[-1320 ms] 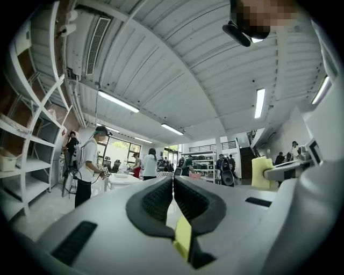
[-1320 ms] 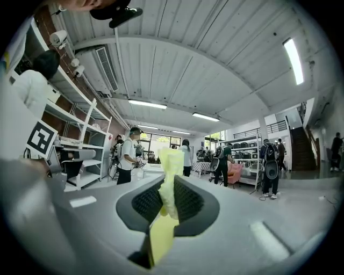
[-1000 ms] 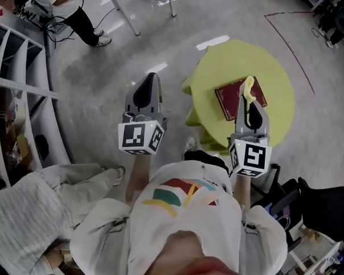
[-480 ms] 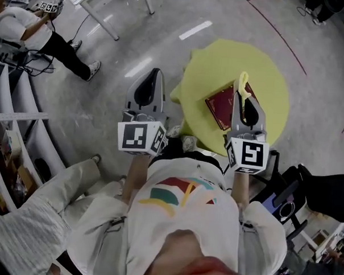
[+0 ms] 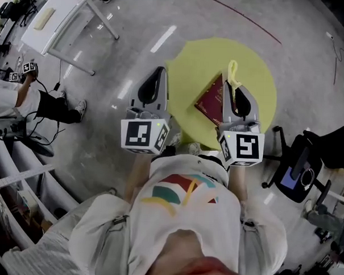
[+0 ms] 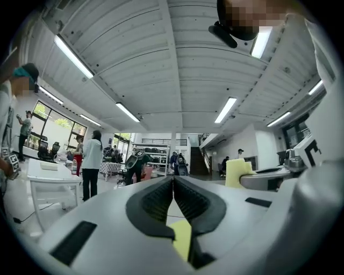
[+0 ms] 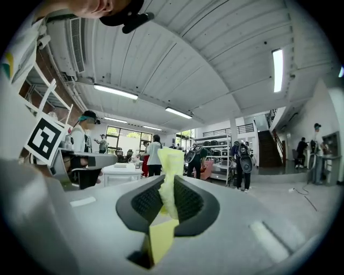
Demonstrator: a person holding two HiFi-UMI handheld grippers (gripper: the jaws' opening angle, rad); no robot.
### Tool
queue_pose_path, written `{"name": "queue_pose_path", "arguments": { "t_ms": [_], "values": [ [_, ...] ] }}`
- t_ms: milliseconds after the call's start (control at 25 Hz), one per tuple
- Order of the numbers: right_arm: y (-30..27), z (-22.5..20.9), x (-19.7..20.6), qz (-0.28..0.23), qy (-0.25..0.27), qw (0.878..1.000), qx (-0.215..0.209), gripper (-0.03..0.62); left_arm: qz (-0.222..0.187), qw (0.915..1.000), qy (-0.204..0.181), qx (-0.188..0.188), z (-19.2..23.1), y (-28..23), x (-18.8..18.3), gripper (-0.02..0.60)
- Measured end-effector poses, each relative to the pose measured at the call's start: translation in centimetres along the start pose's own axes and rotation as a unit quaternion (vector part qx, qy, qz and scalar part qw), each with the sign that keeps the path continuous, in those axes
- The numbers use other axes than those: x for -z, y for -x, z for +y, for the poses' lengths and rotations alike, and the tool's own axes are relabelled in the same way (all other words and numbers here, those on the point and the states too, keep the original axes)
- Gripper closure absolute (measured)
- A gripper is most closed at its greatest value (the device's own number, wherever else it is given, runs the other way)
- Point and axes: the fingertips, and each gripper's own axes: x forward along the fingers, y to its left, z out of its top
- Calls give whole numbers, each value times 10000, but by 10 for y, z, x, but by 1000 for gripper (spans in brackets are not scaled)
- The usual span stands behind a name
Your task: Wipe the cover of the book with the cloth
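Pinching the cloth (image 5: 233, 73), the right gripper (image 5: 231, 89) hovers over the book (image 5: 210, 101).

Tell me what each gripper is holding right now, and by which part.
The right gripper holds the yellow cloth, pinched along a bunched fold, one end poking past the jaw tips. The left gripper is shut on nothing.

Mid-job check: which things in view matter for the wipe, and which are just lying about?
For the job: yellow cloth pinched in the right gripper; dark red book on the yellow round table.
Just about: left gripper, shut on nothing; white table; office chair.
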Motion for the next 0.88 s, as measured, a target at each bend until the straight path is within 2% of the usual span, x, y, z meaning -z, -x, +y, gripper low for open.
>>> {"name": "queue_pose_path", "arguments": {
  "t_ms": [160, 320, 560, 880],
  "values": [
    [7, -8, -6, -104, -92, 9995, 280, 566, 52, 9987, 18, 500, -23, -14, 2, 561],
    [28, -26, -12, -138, -15, 9965, 826, 566, 3, 9949, 37, 1010, -46, -27, -3, 561],
    [65, -63, -9, -84, 28, 9871, 1598, 566, 12, 9888, 8, 1495, -80, -48, -2, 560],
    [109, -91, 1, 56, -31, 9713, 2379, 566, 214, 9776, -57, 2094, -121, -67, 14, 561]
  ]
}}
